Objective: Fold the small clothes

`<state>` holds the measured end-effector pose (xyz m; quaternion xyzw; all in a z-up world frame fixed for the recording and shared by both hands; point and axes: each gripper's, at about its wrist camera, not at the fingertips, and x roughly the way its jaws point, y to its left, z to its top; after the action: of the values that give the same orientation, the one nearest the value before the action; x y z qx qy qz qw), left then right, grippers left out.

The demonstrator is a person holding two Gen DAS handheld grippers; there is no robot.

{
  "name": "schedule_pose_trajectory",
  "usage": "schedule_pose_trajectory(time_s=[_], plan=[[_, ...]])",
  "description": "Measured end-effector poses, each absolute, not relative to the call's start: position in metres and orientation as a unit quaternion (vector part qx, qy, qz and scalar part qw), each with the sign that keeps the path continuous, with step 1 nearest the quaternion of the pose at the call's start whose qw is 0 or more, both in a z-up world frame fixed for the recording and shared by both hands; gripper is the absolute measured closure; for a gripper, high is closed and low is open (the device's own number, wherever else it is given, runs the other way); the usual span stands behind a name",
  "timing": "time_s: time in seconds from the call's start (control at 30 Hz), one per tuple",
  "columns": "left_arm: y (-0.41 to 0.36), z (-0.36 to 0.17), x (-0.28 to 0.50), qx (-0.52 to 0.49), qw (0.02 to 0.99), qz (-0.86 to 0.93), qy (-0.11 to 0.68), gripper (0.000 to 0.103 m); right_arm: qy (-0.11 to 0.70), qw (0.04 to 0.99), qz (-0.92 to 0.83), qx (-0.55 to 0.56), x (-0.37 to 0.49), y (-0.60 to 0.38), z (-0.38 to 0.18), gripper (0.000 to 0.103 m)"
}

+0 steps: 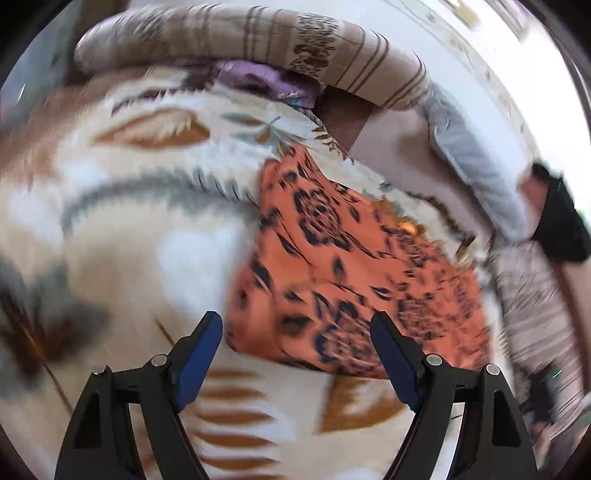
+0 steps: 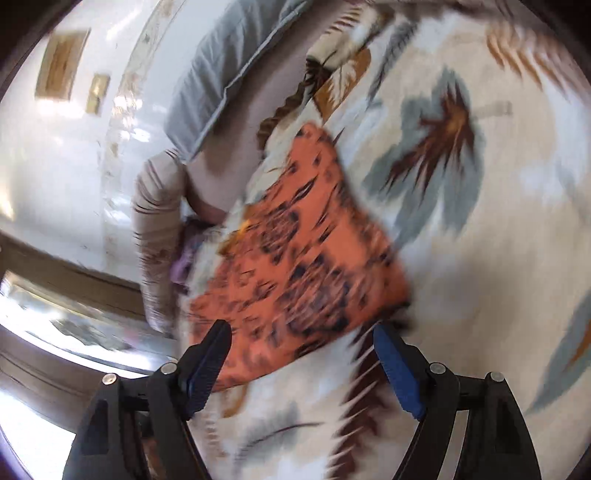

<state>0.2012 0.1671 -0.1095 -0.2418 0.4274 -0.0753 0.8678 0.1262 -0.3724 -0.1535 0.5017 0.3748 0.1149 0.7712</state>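
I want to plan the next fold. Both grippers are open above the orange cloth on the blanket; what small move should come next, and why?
Probably lower both grippers to the near edge of the orange cloth and close on it. The left gripper and right gripper stand open and hold nothing, and the cloth lies partly folded on the patterned blanket, just ahead of the fingertips.

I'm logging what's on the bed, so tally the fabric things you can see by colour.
Orange with dark flowers: 1, the folded garment
Purple: 1, crumpled cloth
Grey: 1, pillow
Beige striped: 1, bolster
Cream leaf-print: 1, blanket
Total: 5
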Motion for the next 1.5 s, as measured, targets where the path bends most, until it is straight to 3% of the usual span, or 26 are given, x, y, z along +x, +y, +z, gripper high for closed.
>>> schedule_pose_trajectory(time_s=[0.47, 0.73, 1.1, 1.3, 1.4, 1.47, 1.5], plan=[[0.15, -0.137, 0.228, -0.296, 0.857, -0.005, 0.421, 0.02, 0.331, 0.744, -0.012, 0.58, 0.163, -0.363, -0.18, 0.022], [0.157, -0.146, 0.181, -0.362, 0.823, 0.013, 0.437, 0.02, 0.334, 0.754, -0.011, 0.566, 0.16, -0.363, -0.177, 0.023], [0.175, -0.148, 0.216, -0.384, 0.824, 0.028, 0.416, 0.02, 0.329, 0.765, -0.011, 0.554, 0.17, -0.362, -0.173, 0.023], [0.18, -0.13, 0.208, -0.313, 0.864, 0.061, 0.391, 0.02, 0.336, 0.769, -0.01, 0.544, 0.175, -0.361, -0.174, 0.023], [0.171, -0.143, 0.227, -0.283, 0.854, 0.035, 0.436, 0.02, 0.335, 0.772, -0.013, 0.54, 0.177, -0.36, -0.174, 0.023], [0.161, -0.141, 0.231, -0.241, 0.87, 0.035, 0.429, 0.021, 0.335, 0.777, -0.009, 0.533, 0.179, -0.359, -0.171, 0.033], [0.155, -0.142, 0.236, -0.212, 0.875, 0.021, 0.435, 0.029, 0.337, 0.778, -0.006, 0.53, 0.18, -0.359, -0.172, 0.05]])
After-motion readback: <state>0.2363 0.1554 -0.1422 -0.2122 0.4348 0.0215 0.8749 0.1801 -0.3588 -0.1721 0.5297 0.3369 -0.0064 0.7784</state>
